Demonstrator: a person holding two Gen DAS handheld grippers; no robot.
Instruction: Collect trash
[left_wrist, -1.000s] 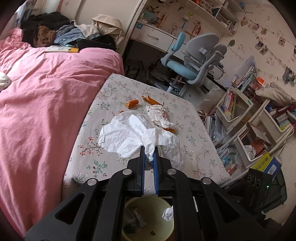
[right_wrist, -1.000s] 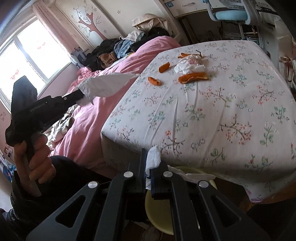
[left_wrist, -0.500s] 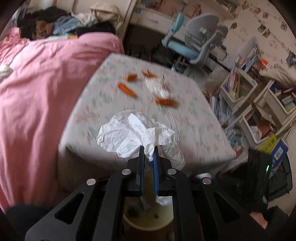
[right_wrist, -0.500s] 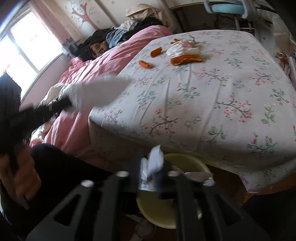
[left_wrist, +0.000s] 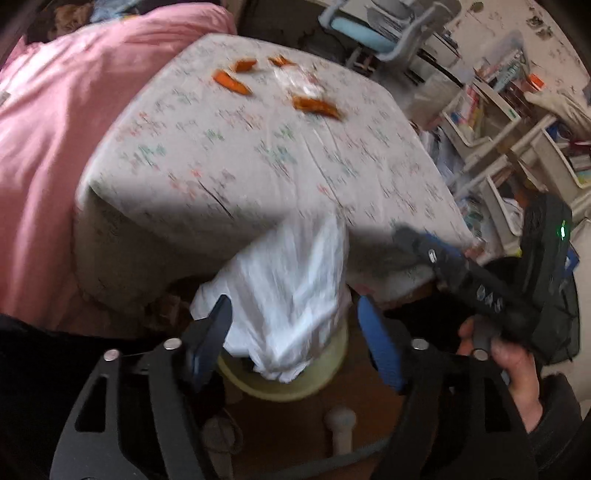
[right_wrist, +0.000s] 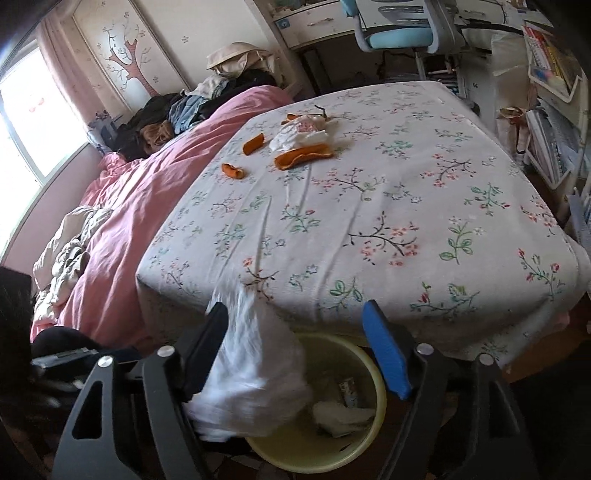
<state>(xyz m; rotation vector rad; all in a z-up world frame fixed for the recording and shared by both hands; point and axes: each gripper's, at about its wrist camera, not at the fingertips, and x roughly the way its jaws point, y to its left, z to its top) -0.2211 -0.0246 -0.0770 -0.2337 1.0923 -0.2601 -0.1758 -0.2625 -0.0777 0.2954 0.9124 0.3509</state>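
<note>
Pink duvet (right_wrist: 140, 192): bunched along the far left, nothing on it that looks like trash from where I stand.

Left gripper (left_wrist: 293, 339): jaws spread wide, holding nothing; the white paper (left_wrist: 284, 295) is blurred between its fingers and looks to be dropping free.

Bin (right_wrist: 376, 413): pale yellow, on the floor tucked under the near edge of the floral sheet (right_wrist: 369, 221), directly below both tools. The paper hangs over its left rim, and a smaller crumpled tissue (right_wrist: 343, 415) already lies inside.

Right gripper (right_wrist: 295, 343): jaws also wide and empty, poised above the bin's mouth.

Remaining trash: orange peels (right_wrist: 301, 157) and a wrapper wad (right_wrist: 299, 134) sit together on the far part of the sheet, well apart from the bin.

Key relation: that cluster lies straight ahead of both tools, up and over the mattress edge. The biggest peel runs left to right, across the line of approach. From the right wrist view it sits nearly on centre, so I'd judge the right hand better lined up for it.

Risk: the paper may catch on the rim instead of falling in.
</note>
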